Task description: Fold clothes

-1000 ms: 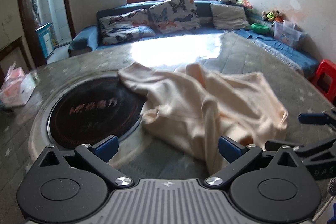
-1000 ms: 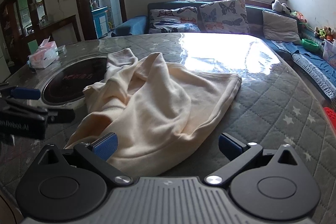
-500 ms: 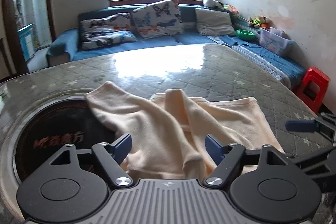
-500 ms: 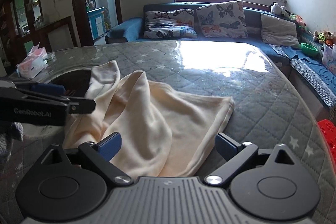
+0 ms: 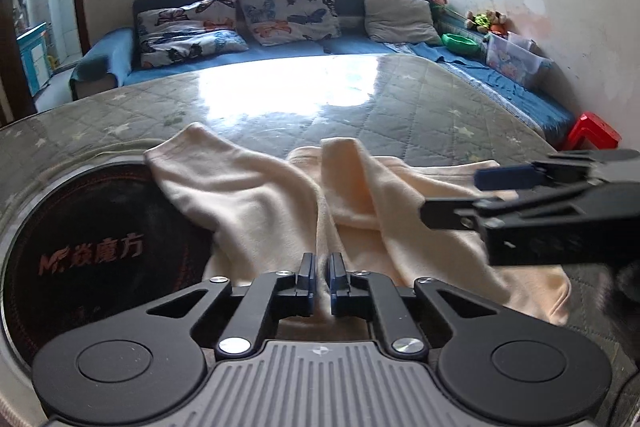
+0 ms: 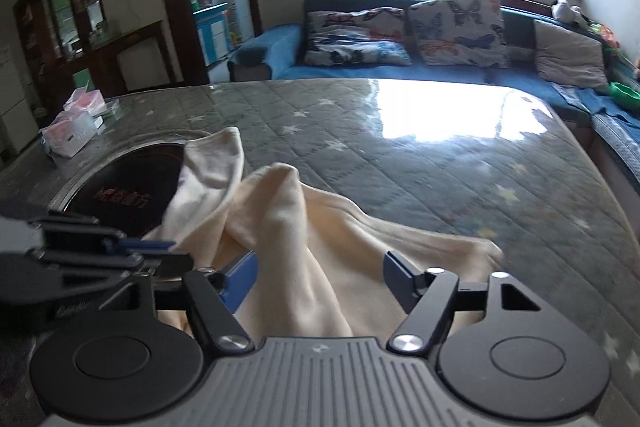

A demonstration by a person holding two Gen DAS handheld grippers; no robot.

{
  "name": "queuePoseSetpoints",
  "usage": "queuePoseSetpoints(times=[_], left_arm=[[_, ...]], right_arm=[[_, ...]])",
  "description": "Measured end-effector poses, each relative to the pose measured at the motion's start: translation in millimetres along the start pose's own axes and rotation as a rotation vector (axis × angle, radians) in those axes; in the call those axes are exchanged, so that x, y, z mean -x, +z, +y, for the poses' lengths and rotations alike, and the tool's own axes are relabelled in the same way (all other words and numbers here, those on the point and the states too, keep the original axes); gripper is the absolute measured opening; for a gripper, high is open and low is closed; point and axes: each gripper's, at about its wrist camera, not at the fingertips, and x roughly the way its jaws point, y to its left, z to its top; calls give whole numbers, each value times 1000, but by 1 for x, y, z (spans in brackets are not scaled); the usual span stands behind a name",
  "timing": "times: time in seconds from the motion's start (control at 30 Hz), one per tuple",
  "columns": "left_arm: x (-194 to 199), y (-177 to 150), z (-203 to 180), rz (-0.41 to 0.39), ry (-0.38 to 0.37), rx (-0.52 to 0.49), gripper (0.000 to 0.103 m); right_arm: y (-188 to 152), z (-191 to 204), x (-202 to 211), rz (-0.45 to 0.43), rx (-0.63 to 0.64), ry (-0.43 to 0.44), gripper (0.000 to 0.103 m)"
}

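One cream garment (image 5: 280,203) crumpled on quilted table cover (image 5: 400,107), long axis left-right, sleeve end pointing far-left over black round hob (image 5: 80,247). Left gripper (image 5: 322,277) clenched on near hem fold. Right gripper (image 6: 320,277) closing, jaws astride raised ridge of cloth, pads not pressing. Right view only: tissue pack (image 6: 68,139) at far left, doorway. Left view only: red stool (image 5: 592,135). Sofa (image 5: 300,47) with butterfly cushions behind table.

The right hand-held gripper (image 6: 318,277) is closing around the cream garment (image 6: 320,239).
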Motion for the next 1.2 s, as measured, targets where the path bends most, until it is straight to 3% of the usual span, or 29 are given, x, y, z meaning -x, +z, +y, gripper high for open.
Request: queuePoseSetpoints(times=[0.17, 0.33, 0.4, 0.47, 0.5, 0.53, 0.57, 0.6, 0.83, 1.0, 1.2], left_arm=[[13, -6, 15, -13, 19, 33, 3], [24, -6, 24, -16, 8, 72, 3], [24, -1, 20, -25, -5, 73, 6], [25, 4, 16, -33, -18, 75, 8], [24, 7, 14, -36, -24, 73, 17], [21, 10, 10, -35, -29, 68, 25], [18, 12, 5, -31, -29, 63, 44], [14, 13, 1, -26, -31, 55, 51], [-12, 10, -7, 29, -50, 34, 43], [9, 11, -8, -27, -87, 51, 52], [0, 13, -22, -2, -75, 19, 55]], right_arm=[[10, 8, -29, 34, 9, 47, 58], [10, 10, -53, 60, -18, 67, 34], [10, 8, -50, 55, -36, 69, 19], [8, 6, -46, 50, -37, 59, 12], [7, 5, -44, 47, -36, 53, 10], [7, 4, -41, 41, -36, 49, 9], [6, 3, -38, 35, -36, 44, 9], [6, 1, -32, 25, -38, 36, 9], [2, -19, 20, -63, -52, -42, 8], [-15, -45, 76, -152, -106, -144, 8], [-47, -67, 128, -201, -163, -271, 8]])
